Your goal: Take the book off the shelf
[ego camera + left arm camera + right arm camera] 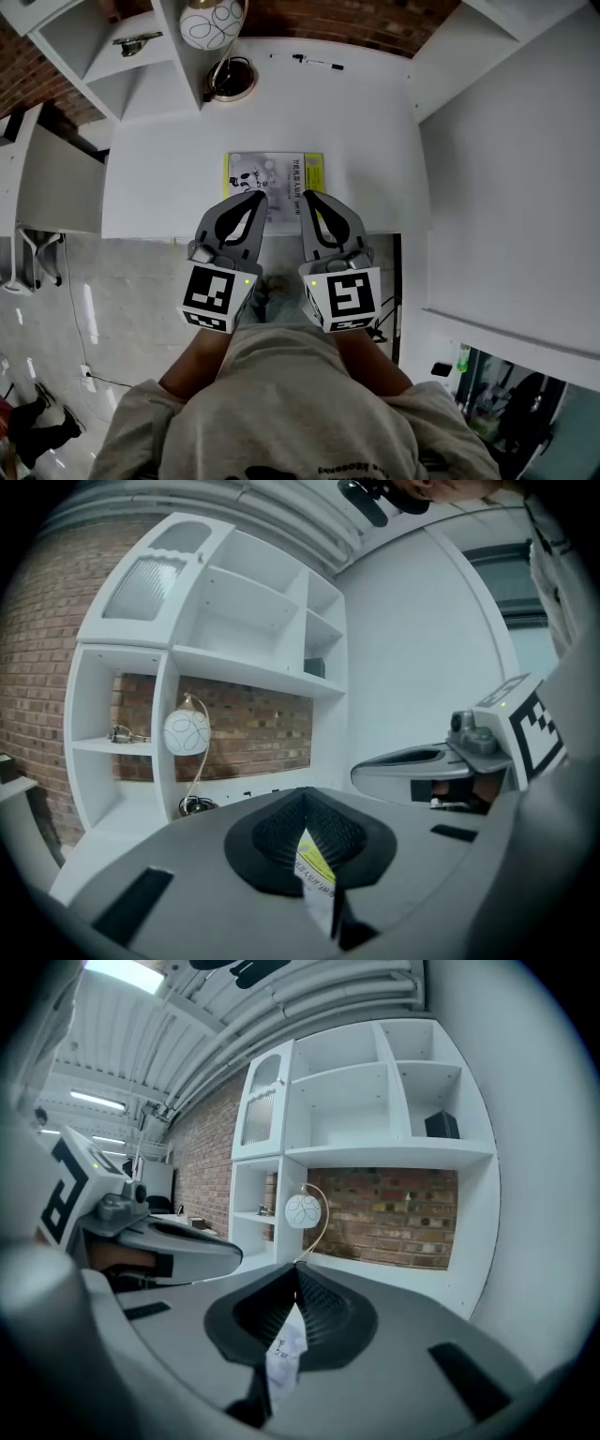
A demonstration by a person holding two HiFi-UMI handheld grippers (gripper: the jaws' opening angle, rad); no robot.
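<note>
A thin book (275,180) with a white and yellow cover and a dark printed figure is held flat over the white desk (366,131), in the head view's middle. My left gripper (259,195) is shut on its near edge at the left. My right gripper (307,195) is shut on the same edge at the right. In the left gripper view a yellow and white strip of the book (315,872) is pinched between the jaws. The right gripper view shows a white strip of the book (284,1354) clamped the same way. Whether the book rests on the desk I cannot tell.
A white shelf unit (127,70) stands at the desk's back left, with a globe lamp (213,23) beside it and a metal object (138,42) on one shelf. Pens (316,63) lie near the brick wall. A dark box (441,1126) sits on an upper shelf.
</note>
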